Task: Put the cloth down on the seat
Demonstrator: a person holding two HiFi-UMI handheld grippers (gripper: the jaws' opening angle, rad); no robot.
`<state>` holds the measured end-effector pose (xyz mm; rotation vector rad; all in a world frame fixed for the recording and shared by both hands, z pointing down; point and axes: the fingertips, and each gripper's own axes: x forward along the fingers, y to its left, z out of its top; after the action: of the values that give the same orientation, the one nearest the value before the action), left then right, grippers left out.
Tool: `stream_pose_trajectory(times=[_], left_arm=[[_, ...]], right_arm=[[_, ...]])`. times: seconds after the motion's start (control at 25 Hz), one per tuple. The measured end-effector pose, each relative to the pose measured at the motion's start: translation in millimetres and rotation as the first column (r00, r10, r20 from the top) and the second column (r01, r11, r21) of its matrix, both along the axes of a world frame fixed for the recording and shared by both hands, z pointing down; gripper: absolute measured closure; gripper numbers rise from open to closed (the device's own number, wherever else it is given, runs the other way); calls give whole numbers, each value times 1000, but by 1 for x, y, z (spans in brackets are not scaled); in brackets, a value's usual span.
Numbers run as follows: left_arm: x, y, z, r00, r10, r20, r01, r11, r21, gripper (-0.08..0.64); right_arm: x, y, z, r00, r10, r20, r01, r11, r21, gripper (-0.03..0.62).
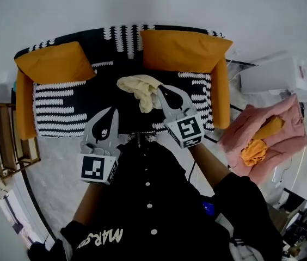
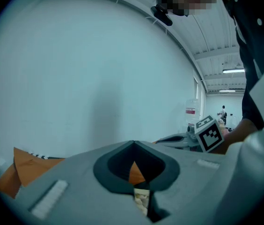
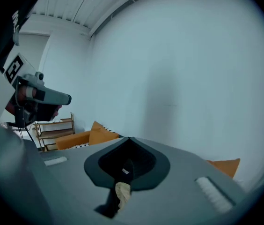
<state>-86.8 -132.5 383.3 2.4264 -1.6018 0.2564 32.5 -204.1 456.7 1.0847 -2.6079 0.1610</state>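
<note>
Striped seat [image 1: 61, 113] ahead. Right gripper [image 1: 161, 89] pinches the cloth [image 1: 137, 86] by its edge; left gripper [image 1: 112, 112] is closed and empty. The thin pinch may slip, dropping the cloth early.

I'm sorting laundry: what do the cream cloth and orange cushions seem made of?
Cream cloth: probably thin, soft textile, matte; it lies crumpled in loose folds. Orange cushions: likely woven cover over padding, matte; plump, no shine.
</note>
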Motion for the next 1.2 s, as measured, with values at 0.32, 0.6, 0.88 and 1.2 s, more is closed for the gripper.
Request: stream_pose_trajectory(times=[0.32,0.6,0.88,1.2], left_arm=[[-4,-5,-28,1000,10,-19,-9,997,82,560],[-4,-9,-47,999,25,-28,-21,991,129,560],[-13,-11,-62,1000,4,-25,0,986,167,560],[-40,-12,-66,999,-48,-10,49,982,180,560]], right_arm=[[30,7,-63,994,69,84,-76,994,79,566],[52,10,-99,979,112,170,-130,986,101,566],[69,18,-124,972,134,193,-164,975,147,566],[95,19,-125,950,222,220,-251,961,113,566]])
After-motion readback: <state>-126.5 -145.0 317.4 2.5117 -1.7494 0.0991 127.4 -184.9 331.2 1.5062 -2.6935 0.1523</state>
